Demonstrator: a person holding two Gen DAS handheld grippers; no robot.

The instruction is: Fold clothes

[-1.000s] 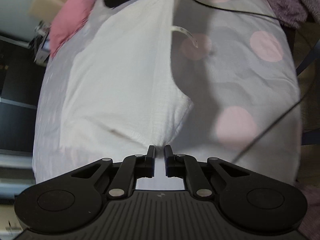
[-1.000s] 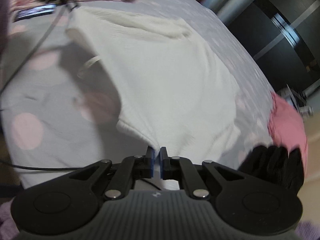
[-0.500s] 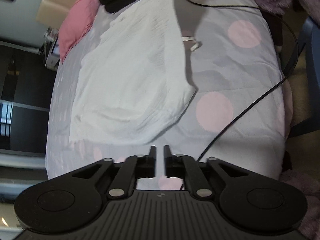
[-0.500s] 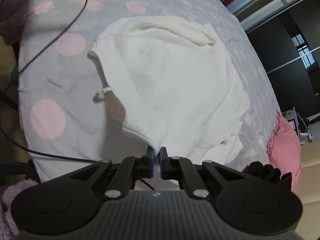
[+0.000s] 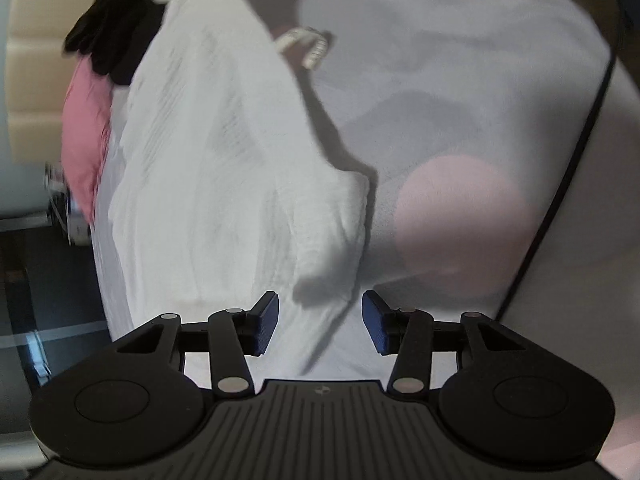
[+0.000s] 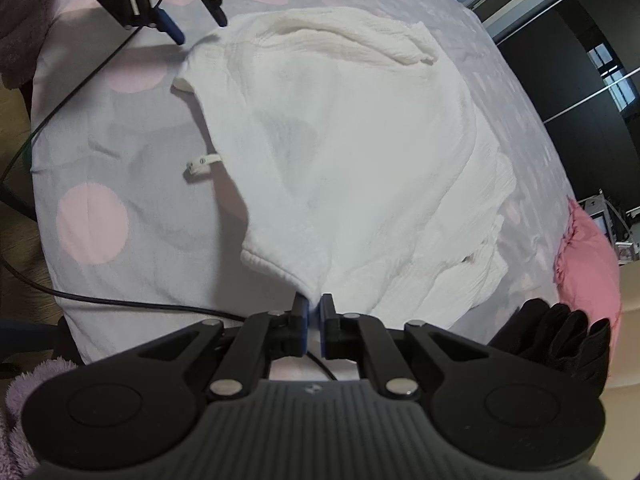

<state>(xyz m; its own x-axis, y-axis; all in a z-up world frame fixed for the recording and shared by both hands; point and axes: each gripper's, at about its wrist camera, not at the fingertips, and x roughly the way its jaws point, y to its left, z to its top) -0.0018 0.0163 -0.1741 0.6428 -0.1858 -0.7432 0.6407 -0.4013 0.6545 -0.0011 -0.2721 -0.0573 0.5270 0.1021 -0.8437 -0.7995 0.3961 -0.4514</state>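
One white crinkled cotton garment [image 6: 360, 152] lies spread across a bed covered by a grey sheet with large pink dots [image 6: 132, 208]. The right gripper [image 6: 315, 308] has its two blue-padded fingers pressed narrowly together on the garment's near ribbed hem corner, lifting that corner slightly off the sheet. The left gripper [image 5: 320, 320] hovers at the opposite corner of the garment with its fingers spread wide and nothing between them; a folded edge of the white cloth sits just beyond the gap, and in the right wrist view this gripper [image 6: 198, 28] shows at the far left, just beside the garment's far corner. One small white drawstring loop [image 6: 200, 165] pokes out from the garment's left edge onto the sheet. One pink ruffled cloth [image 6: 588, 256] rests at the right side of the bed, with one black glove-like item [image 6: 560, 340] near it. One thin black cable [image 6: 120, 302] trails across the near left of the sheet. Purple fleece [image 6: 20, 8] is bunched at the far left. No readable writing is visible.
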